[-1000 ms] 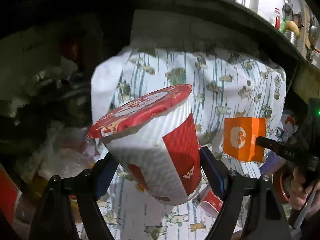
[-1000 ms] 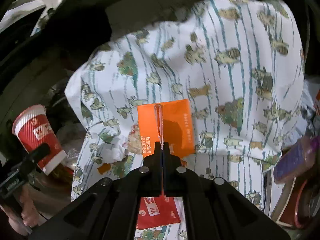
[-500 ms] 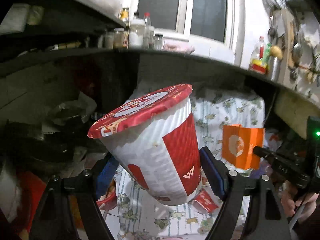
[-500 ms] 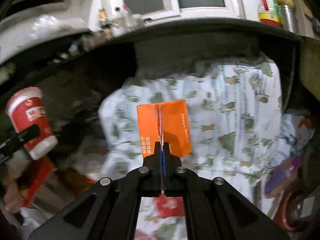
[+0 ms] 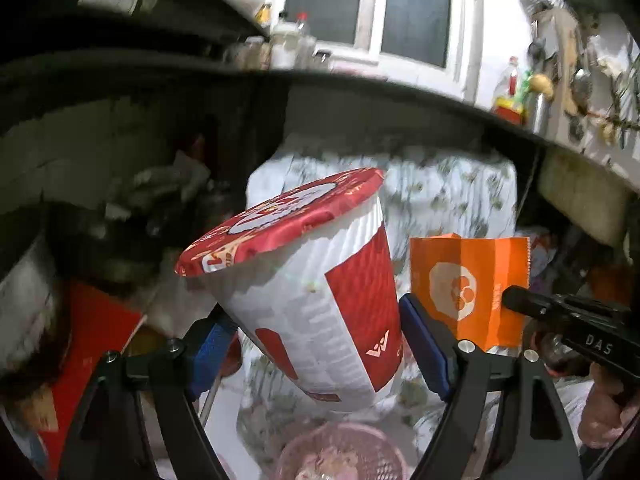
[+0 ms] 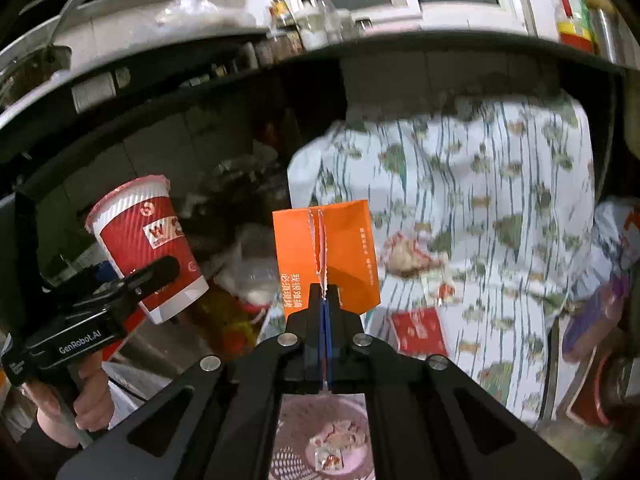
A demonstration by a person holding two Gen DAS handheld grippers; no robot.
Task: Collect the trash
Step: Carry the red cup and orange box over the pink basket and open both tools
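**Both grippers lifted clear of the cloth, each with its load**

Against the frames a second ago: your two grippers were then low over the patterned cloth, which filled both views. Now the black counter edge, the window and the bottles on the sill are in view, so you have raised and drawn back both hands. A pink basket has appeared at the bottom of both views, under the grippers. The grips themselves are unchanged.

Trash items: the red-and-white paper cup has a ribbed wall, a red panel with a white logo, and a red printed lid sealed over the top. It tilts, lid toward the upper left. The orange packet is flat, with a serrated centre seam and white printed characters; from the left wrist view its other face shows a white round logo.

Pose: your left gripper holds the cup across its lower wall, jaws set wide, blue pads pressing on both sides. Your right gripper is pinched fully closed on the packet's lower edge, and the packet stands upright above the tips. In the right wrist view your left hand grips the handle at lower left, cup held up beside the packet. Red wrappers lie on the cloth.
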